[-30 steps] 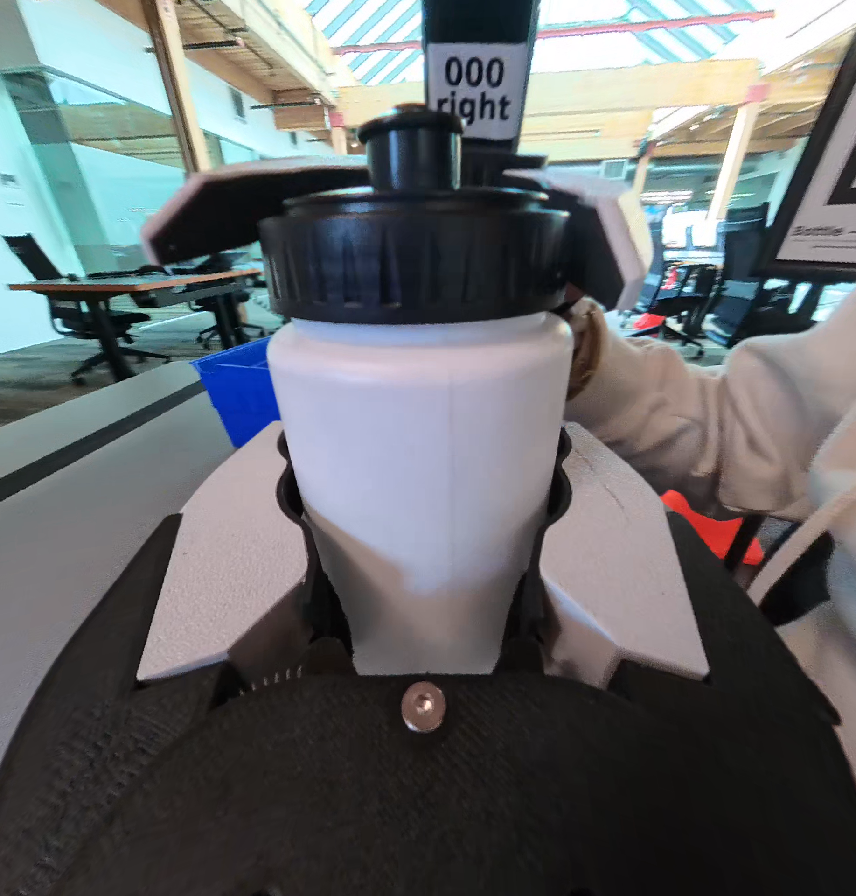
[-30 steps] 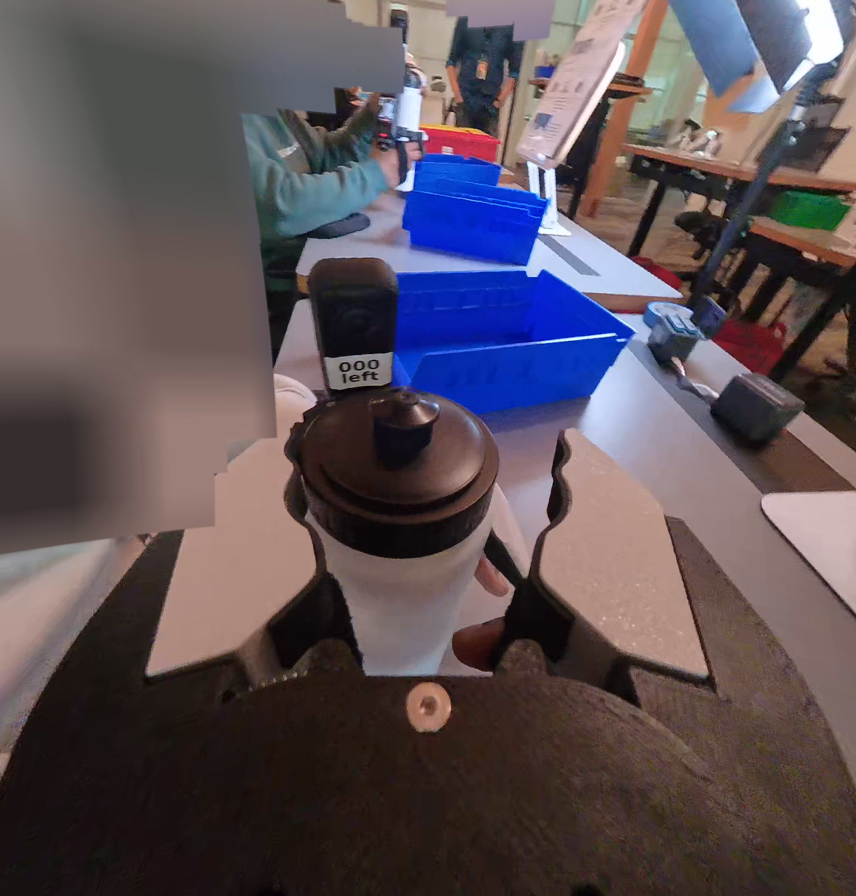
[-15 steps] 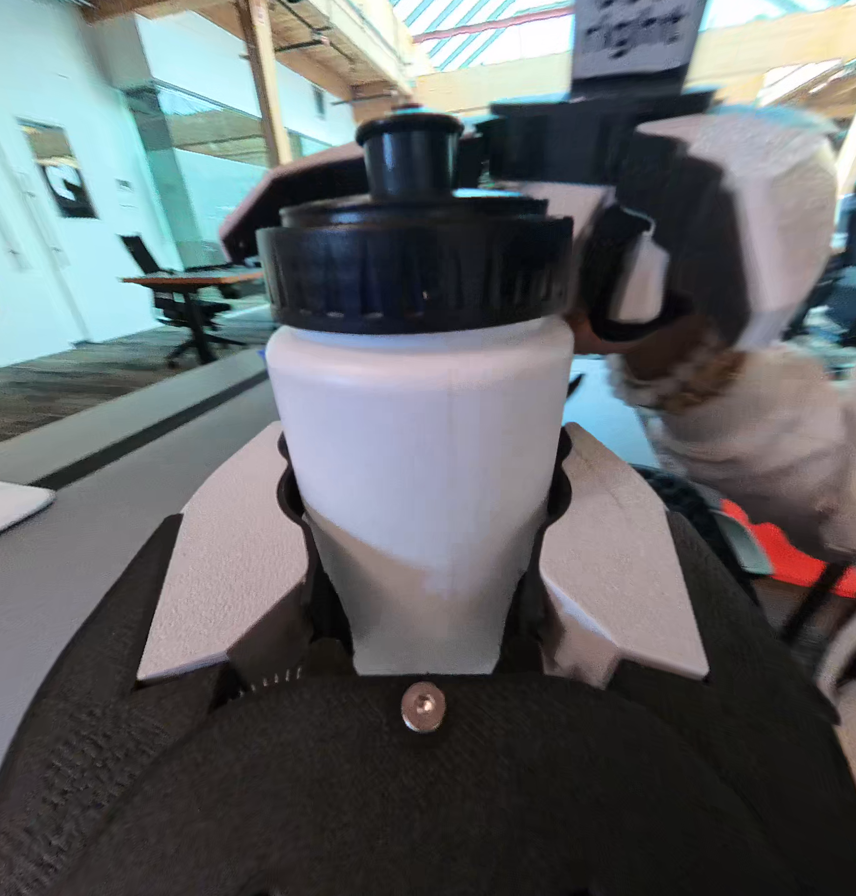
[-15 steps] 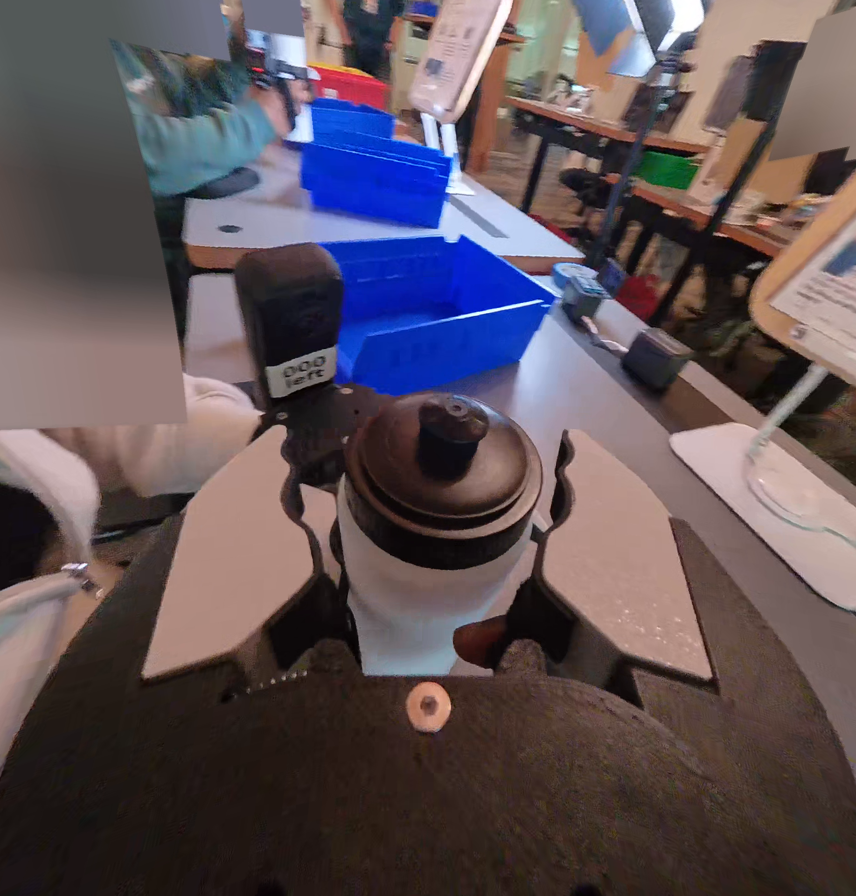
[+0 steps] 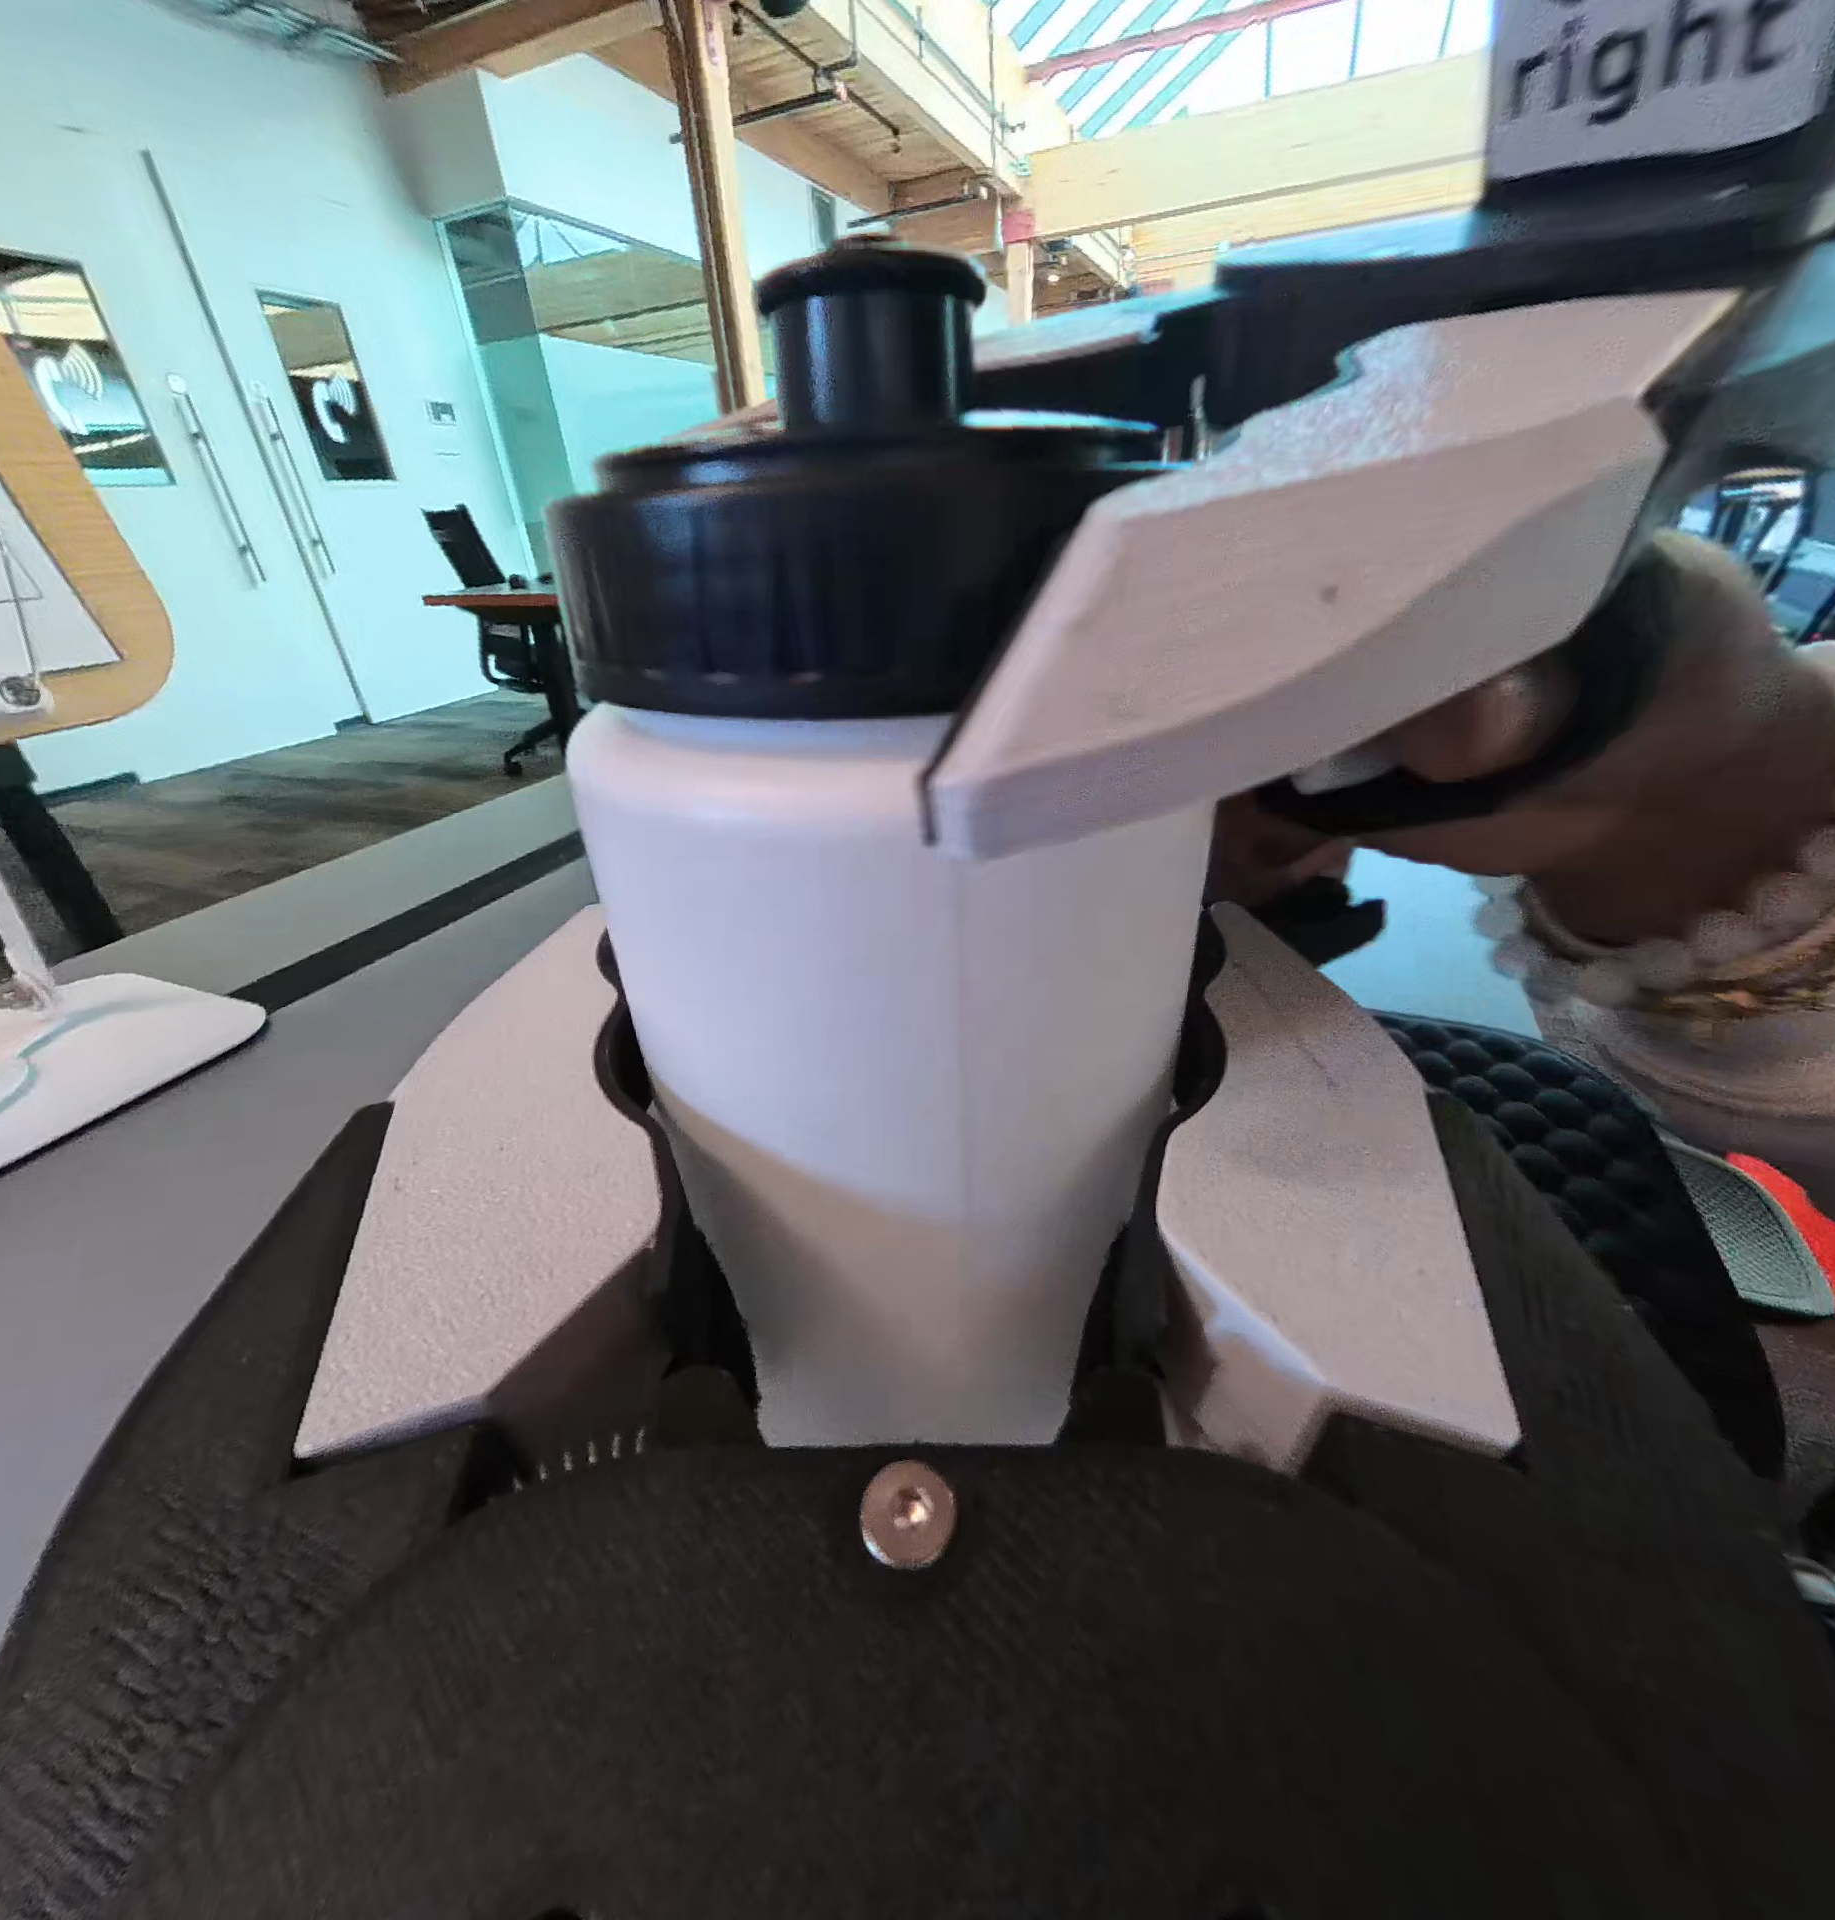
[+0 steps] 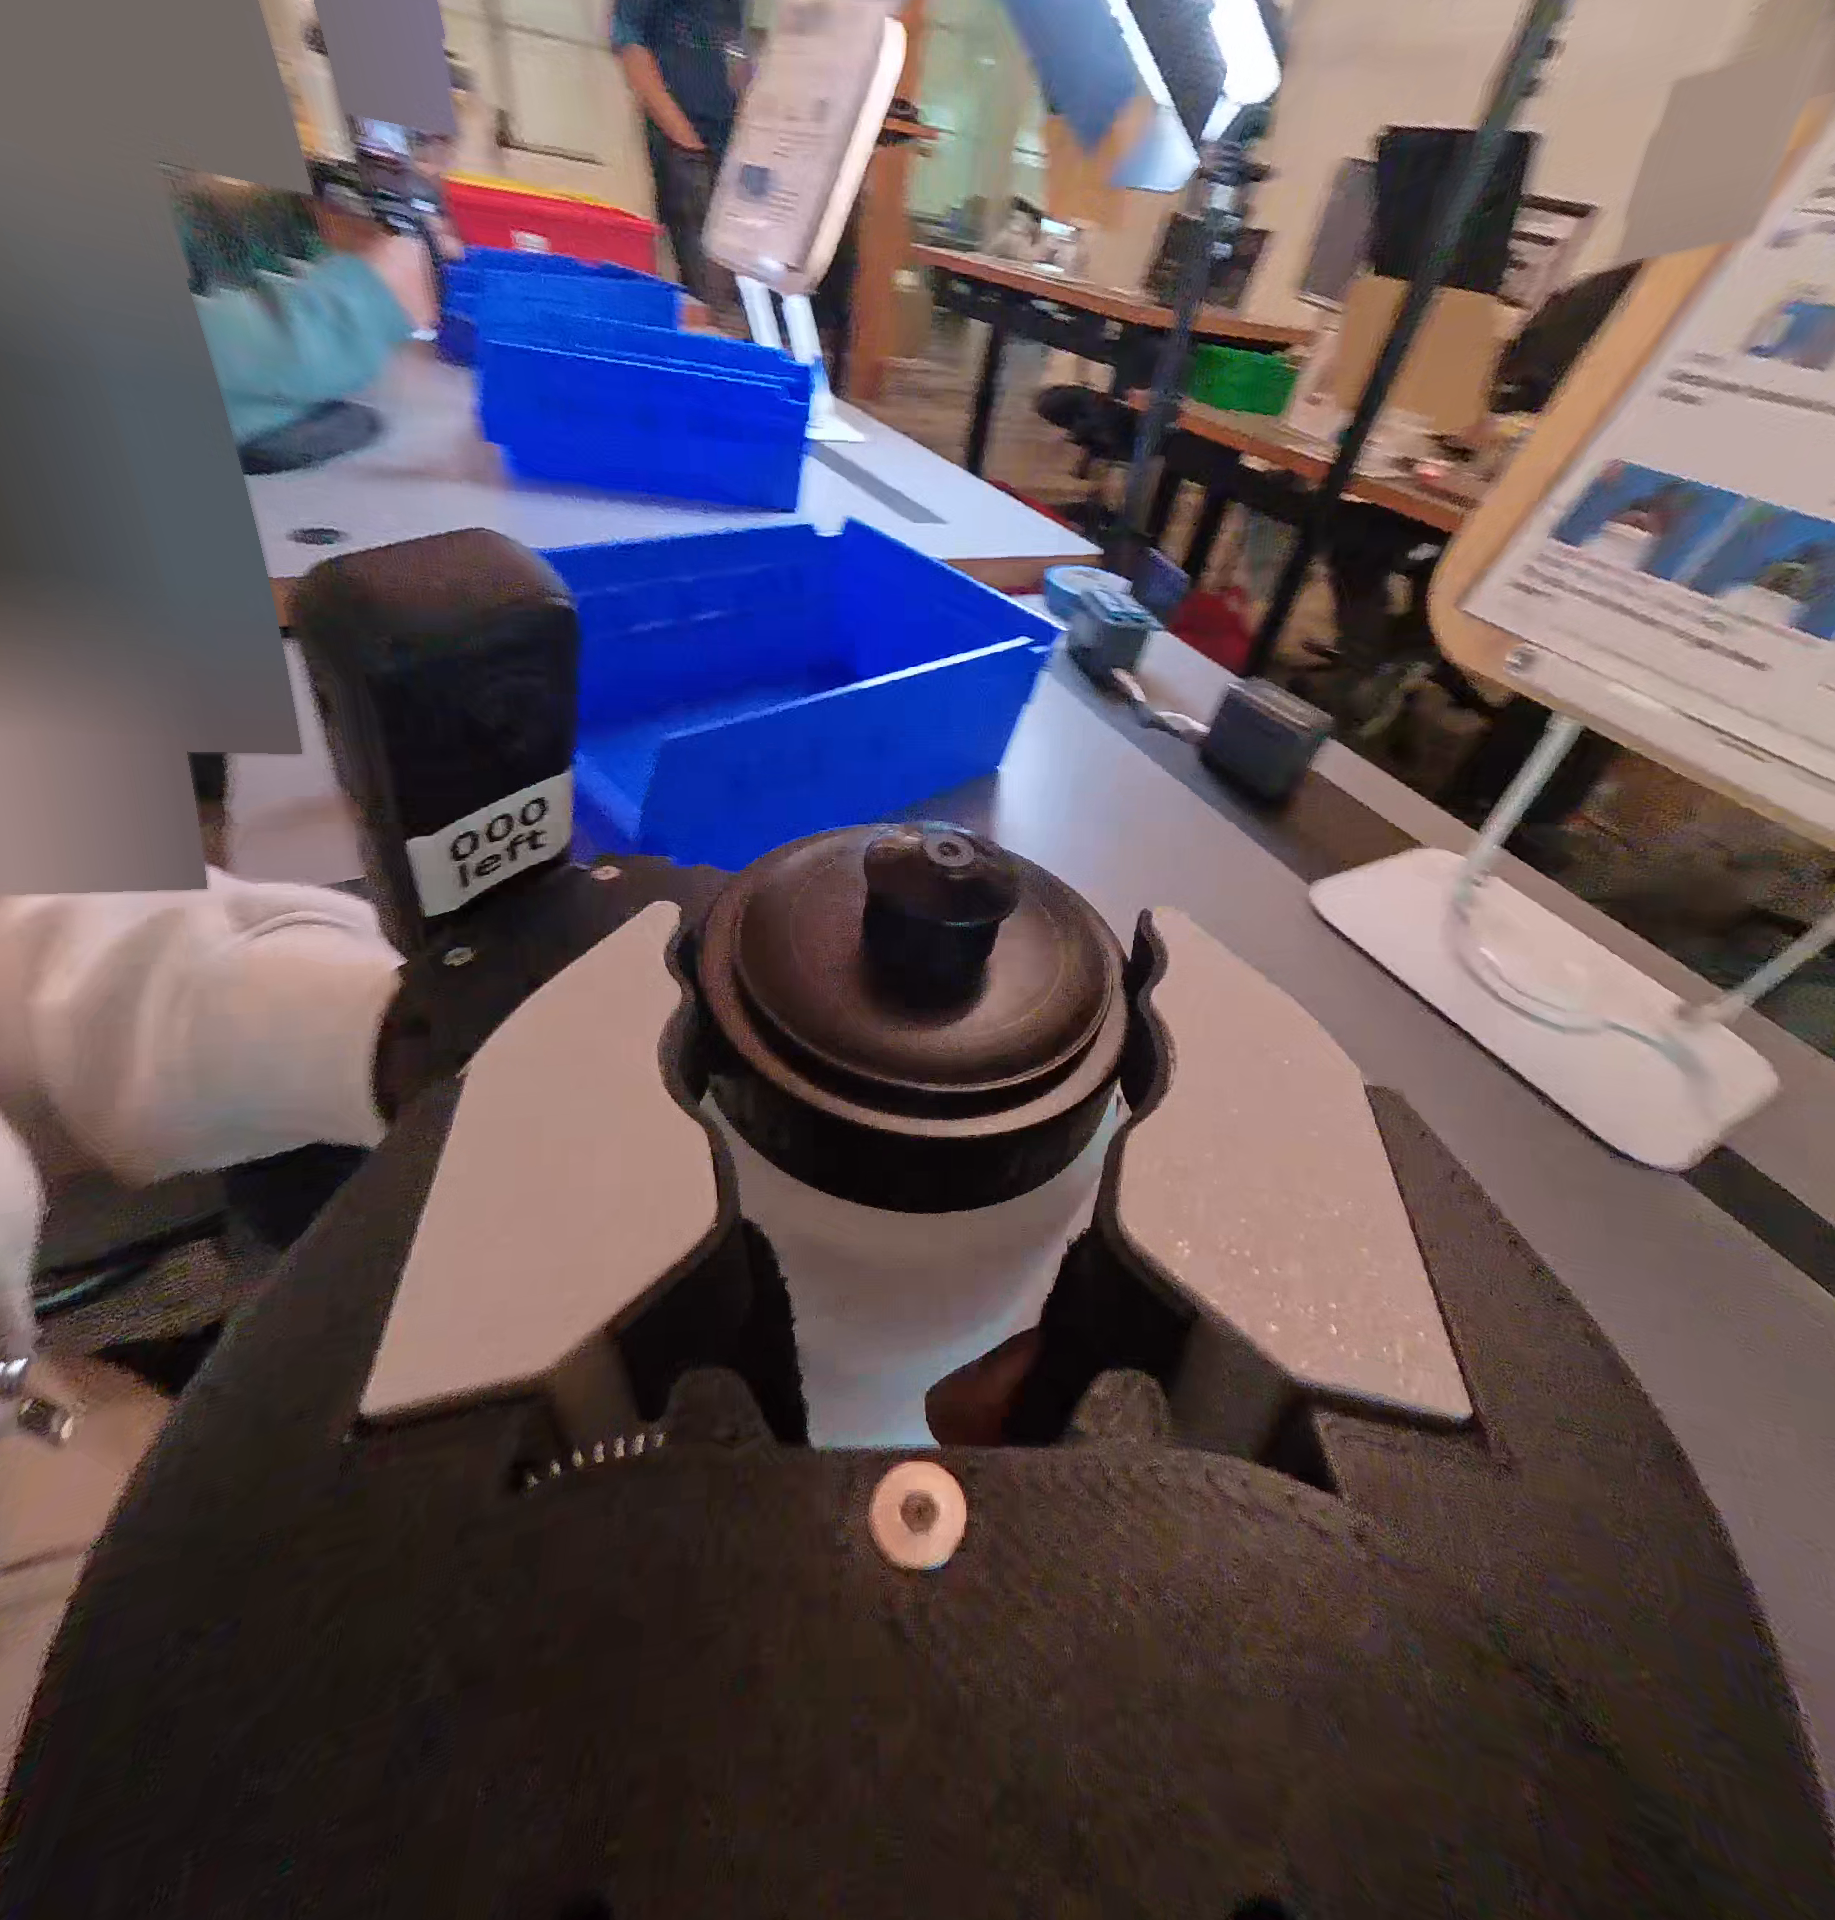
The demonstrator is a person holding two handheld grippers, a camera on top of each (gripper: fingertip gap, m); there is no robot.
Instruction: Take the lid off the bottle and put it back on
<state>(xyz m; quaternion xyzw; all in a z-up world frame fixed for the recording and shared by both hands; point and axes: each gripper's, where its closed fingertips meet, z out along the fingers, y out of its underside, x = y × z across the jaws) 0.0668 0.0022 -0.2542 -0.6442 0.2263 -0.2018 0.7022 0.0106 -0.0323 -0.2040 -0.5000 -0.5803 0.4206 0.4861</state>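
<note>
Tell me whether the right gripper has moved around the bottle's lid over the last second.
Yes. In the right wrist view the right gripper has swung rightward around the black lid: the blue bin slid left, and a sign stand appeared at right.

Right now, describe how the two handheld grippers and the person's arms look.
Both the left gripper and the right gripper have a rough black printed body, a silver screw at its centre, and two flat pale grey fingers with wavy black inner pads. Each carries a black upright camera block bearing a white label. The person wears a cream sleeve and beaded and gold bracelets.
</note>
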